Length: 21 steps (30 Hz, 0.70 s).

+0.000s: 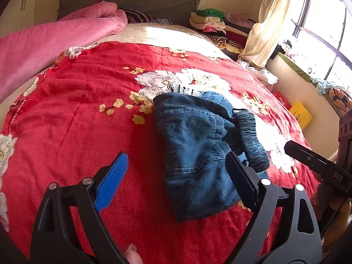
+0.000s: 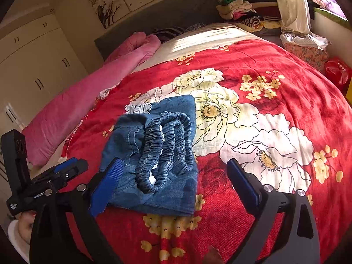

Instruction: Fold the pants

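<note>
Both grippers gape, holding nothing: left gripper, right gripper; pants folded on bed.

Pink quilt bounds left (bedspread open).

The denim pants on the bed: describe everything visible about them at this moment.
The denim pants are small, blue and folded into a compact bundle lying flat on the red floral bedspread. A gathered elastic waistband lies in loops on top, and stitched seams show in the left wrist view. A white lace trim peeks out at the far edge. Both the left gripper and the right gripper are open, gripping nothing.
</note>
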{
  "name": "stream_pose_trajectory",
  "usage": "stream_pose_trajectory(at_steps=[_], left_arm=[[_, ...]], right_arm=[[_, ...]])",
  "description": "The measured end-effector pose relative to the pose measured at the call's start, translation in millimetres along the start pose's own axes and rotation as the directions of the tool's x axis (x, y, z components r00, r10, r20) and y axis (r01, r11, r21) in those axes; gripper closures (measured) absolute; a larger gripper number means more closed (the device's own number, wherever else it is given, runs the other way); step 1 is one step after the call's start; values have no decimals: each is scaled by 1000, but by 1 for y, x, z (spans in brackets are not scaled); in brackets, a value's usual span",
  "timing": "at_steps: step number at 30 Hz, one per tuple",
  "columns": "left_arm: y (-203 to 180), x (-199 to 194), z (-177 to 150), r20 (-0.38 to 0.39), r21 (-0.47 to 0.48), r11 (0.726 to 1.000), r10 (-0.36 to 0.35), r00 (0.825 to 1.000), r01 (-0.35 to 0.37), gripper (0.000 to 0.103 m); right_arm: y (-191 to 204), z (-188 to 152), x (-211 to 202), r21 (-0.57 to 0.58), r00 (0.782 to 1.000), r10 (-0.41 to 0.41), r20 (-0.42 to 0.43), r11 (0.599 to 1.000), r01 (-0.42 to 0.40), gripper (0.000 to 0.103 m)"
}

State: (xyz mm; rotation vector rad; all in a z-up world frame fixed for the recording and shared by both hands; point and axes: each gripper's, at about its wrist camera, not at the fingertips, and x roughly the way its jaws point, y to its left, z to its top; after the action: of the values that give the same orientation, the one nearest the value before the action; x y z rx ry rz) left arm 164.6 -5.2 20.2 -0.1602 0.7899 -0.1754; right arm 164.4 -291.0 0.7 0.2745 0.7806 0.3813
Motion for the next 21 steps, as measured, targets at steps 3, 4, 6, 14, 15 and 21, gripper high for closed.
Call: stream_pose_trajectory(at_steps=[3, 4, 6, 14, 15, 21], left_arm=[[-3, -15, -2, 15, 7, 1000, 4, 1000, -4, 11], [-3, -19, -3, 19, 8, 1000, 6, 1000, -6, 10], [-5, -28, -5, 28, 15, 1000, 9, 1000, -9, 10], [-10, -57, -24, 40, 36, 999, 33, 999, -35, 10], [-10, -60, -27, 41, 39, 999, 34, 999, -35, 10], [-15, -75, -48, 35, 58, 997, 46, 998, -48, 10]], right_arm=[[7, -2, -18, -30, 999, -14, 36, 999, 15, 5], [9, -4, -24, -36, 999, -18, 48, 999, 20, 5], [14, -5, -36, -47, 997, -23, 69, 999, 27, 5], [28, -17, -74, -70, 991, -32, 127, 997, 41, 5], [30, -19, -78, -69, 991, -31, 132, 997, 41, 5], [40, -30, -98, -85, 989, -34, 144, 995, 47, 5]])
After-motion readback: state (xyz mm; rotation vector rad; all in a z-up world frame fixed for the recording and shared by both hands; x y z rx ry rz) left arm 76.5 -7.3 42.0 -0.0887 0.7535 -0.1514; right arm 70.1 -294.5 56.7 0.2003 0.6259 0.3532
